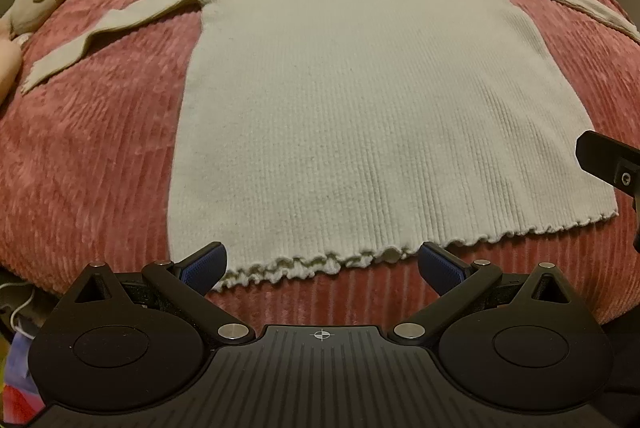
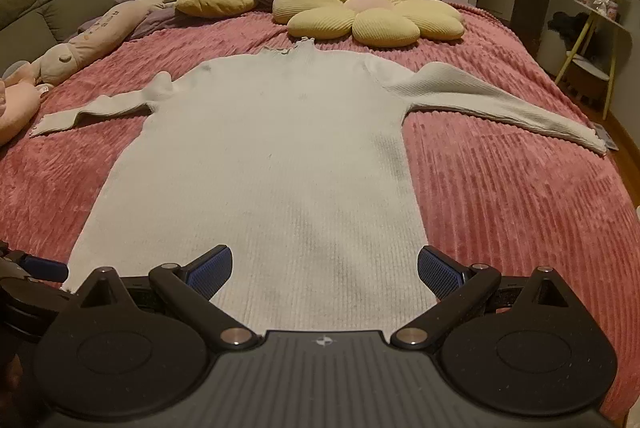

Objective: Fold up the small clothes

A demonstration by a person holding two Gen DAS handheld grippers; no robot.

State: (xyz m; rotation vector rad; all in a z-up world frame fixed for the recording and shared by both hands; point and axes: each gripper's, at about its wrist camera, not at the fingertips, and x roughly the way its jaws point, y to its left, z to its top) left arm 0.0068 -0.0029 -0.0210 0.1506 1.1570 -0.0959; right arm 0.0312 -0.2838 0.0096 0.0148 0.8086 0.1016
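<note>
We are at the start of the fold: the sweater lies flat on the bed, nothing folded yet. Its long axis runs near to far, hem near us, collar pointing far toward the flower pillow, sleeves spread left and right. Our left gripper and right gripper hover at the hem, both spread wide and empty. Next, we judge, each must close on a hem corner or sleeve.

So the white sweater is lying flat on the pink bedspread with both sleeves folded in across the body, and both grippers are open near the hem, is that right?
Not quite. The sweater is flat on the pink bedspread, and the left gripper and right gripper are open near the hem, but both sleeves are spread outward, as the right wrist view shows.
</note>
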